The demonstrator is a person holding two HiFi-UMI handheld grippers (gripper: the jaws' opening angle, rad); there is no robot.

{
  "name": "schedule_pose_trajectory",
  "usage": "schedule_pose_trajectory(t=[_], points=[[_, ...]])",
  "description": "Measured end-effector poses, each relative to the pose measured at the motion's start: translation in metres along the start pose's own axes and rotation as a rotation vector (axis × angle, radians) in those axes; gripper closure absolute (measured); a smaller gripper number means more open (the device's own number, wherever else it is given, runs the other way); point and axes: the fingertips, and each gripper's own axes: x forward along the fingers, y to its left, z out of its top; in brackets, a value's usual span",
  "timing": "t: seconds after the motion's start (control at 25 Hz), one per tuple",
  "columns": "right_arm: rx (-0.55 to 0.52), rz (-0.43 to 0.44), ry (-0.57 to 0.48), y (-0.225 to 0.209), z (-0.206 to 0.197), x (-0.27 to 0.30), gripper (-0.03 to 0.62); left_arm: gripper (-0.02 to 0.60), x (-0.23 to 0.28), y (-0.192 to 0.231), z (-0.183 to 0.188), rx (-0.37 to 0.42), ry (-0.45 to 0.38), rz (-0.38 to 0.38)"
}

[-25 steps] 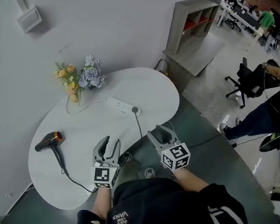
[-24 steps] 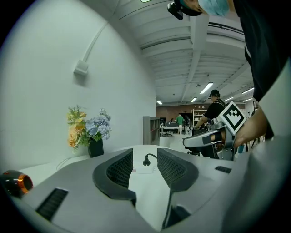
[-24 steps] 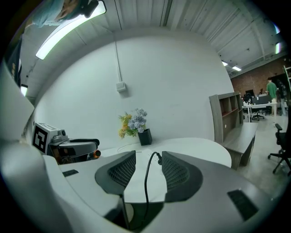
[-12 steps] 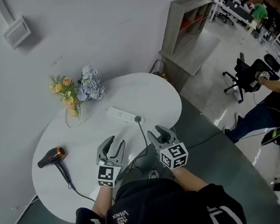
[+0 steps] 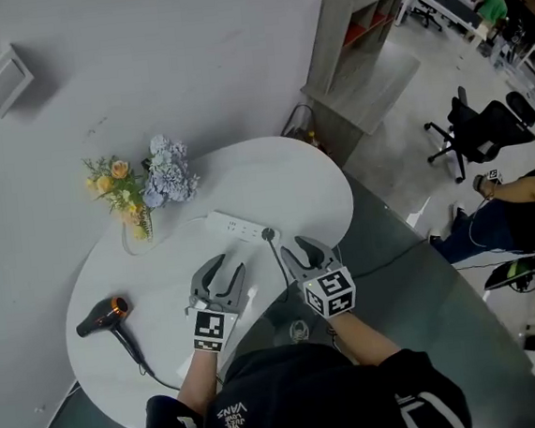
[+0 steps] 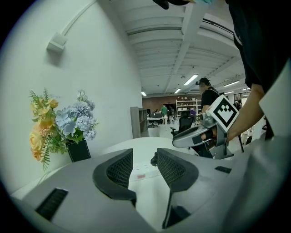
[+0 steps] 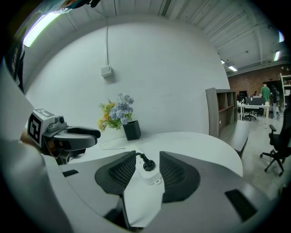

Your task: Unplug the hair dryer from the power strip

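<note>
A white power strip [image 5: 238, 224] lies across the middle of the white table [image 5: 311, 181]. A black plug [image 5: 268, 234] sits in its near end, and the cord [image 5: 279, 264] runs back toward me. The black hair dryer [image 5: 102, 315] with an orange grille lies at the table's left. My left gripper [image 5: 222, 267] hovers open just short of the strip. My right gripper [image 5: 298, 249] is open too, close beside the plug. In the right gripper view the plug [image 7: 148, 164] shows between the jaws, untouched by the pads. The strip [image 6: 142, 169] also shows between the jaws in the left gripper view.
A black vase of yellow and blue flowers [image 5: 147, 180] stands at the table's back left. A grey shelf unit [image 5: 356, 40] stands by the wall behind. An office chair [image 5: 479, 136] and a seated person [image 5: 512, 213] are off to the right.
Both grippers have moved forward over the table toward the power strip, jaws still open. The right one now sits beside the plug.
</note>
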Motion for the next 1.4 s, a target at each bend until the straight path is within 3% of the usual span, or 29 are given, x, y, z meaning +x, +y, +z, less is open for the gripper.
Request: schedule_pose_trajectory(t=[0.4, 0.8, 1.2, 1.4], points=[[-0.052, 0.022, 0.088, -0.010, -0.018, 0.035, 0.428, 0.414, 0.031, 0.024, -0.024, 0.026, 0.069, -0.029], [-0.162, 0.090, 0.136, -0.011, -0.028, 0.062, 0.428, 0.379, 0.067, 0.016, -0.048, 0.233, 0.168, -0.137], [-0.280, 0.207, 0.115, 0.002, -0.025, 0.082, 0.431, 0.362, 0.094, 0.017, -0.076, 0.311, 0.237, -0.210], [-0.334, 0.252, 0.114, 0.006, -0.027, 0.088, 0.465, 0.359, 0.103, 0.013, -0.087, 0.385, 0.267, -0.245]])
